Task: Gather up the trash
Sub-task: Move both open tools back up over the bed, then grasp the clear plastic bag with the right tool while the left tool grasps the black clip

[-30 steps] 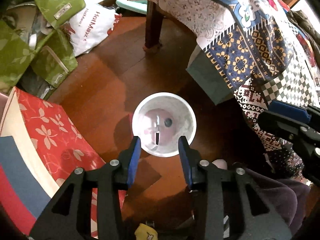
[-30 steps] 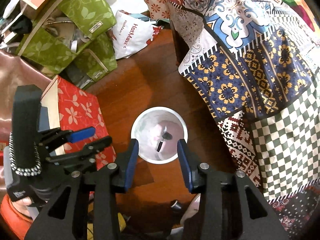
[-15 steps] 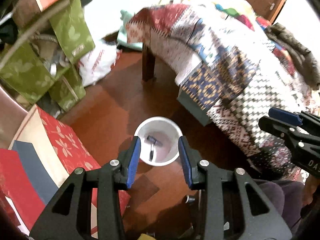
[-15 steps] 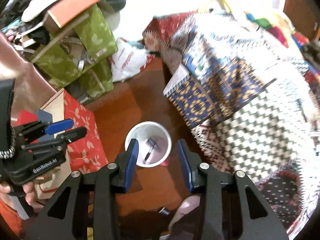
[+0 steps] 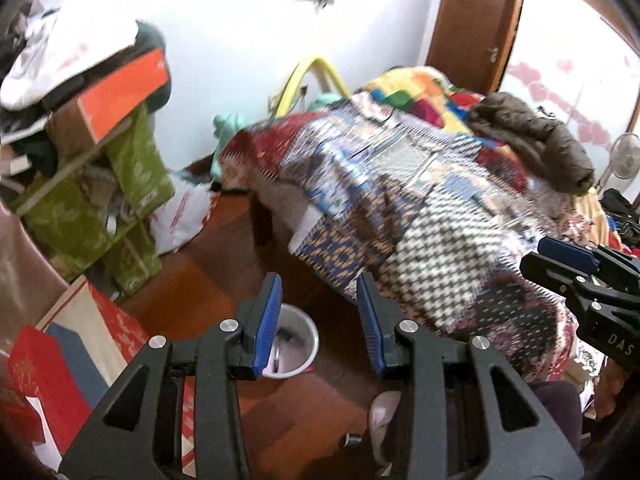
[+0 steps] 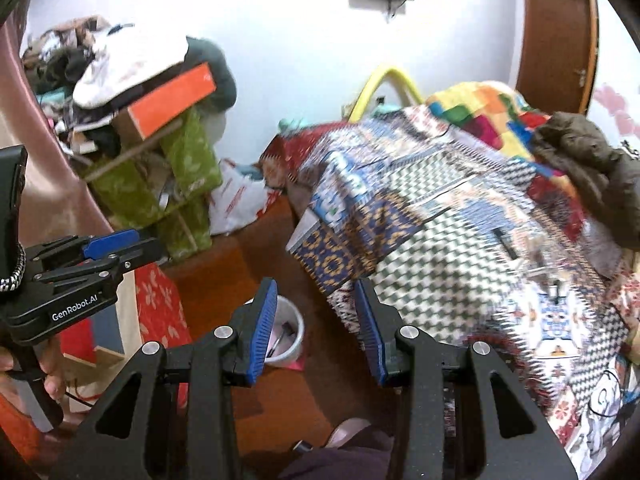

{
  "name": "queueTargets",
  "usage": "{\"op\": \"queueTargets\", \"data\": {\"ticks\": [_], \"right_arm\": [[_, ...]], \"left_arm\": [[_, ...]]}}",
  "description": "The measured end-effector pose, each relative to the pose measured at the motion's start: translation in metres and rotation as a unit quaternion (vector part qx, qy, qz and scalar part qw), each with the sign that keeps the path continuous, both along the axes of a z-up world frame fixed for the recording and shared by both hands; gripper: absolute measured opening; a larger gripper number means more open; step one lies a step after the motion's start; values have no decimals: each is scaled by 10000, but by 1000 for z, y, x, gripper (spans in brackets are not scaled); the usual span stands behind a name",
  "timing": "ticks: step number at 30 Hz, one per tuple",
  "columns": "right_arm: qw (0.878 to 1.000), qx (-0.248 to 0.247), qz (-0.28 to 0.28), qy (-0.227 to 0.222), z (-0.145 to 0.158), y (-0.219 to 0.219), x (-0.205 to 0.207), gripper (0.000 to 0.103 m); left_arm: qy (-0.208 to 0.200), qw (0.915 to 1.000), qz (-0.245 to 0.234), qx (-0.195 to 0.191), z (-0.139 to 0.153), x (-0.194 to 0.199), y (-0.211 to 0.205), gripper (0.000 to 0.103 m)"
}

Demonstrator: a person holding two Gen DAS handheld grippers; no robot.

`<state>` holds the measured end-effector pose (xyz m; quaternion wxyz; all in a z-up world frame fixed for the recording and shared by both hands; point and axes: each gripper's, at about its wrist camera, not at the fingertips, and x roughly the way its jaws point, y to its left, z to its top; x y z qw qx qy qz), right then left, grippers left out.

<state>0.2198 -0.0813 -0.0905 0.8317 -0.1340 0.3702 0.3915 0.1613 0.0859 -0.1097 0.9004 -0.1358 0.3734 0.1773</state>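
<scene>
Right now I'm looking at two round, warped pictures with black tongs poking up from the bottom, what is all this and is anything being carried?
Those tongs are hand-held grabbing tools, not a robot arm: a person holds one in each hand. Each tool carries a wide-angle camera that looks out along its two blue-padded jaws, which is why the pictures bulge.

One picture is from the left gripper, the other from the right gripper. Each tool also shows up at the edge of the other's picture.

Both pairs of jaws stand apart with nothing between them, so nothing is being carried.

Below them on the wooden floor stands a small white bin with a dark item inside. Beside it is a bed with a patchwork blanket and a brown jacket on top. Green boxes are stacked by the wall.
</scene>
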Motion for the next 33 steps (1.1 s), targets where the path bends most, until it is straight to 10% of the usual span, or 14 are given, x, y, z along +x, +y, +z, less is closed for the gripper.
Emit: {"op": "queueTargets", "data": {"ticks": [13,33], "right_arm": [[9907,295,-1196,-571,36,-119,39,61],[9665,-88,-2560,-146,-25,-249,159,66]], "left_arm": [[-655,9946,-758,255,54,53,-89,56],[-152,9836,-1797,-50,-5,233,-195,70]]}}
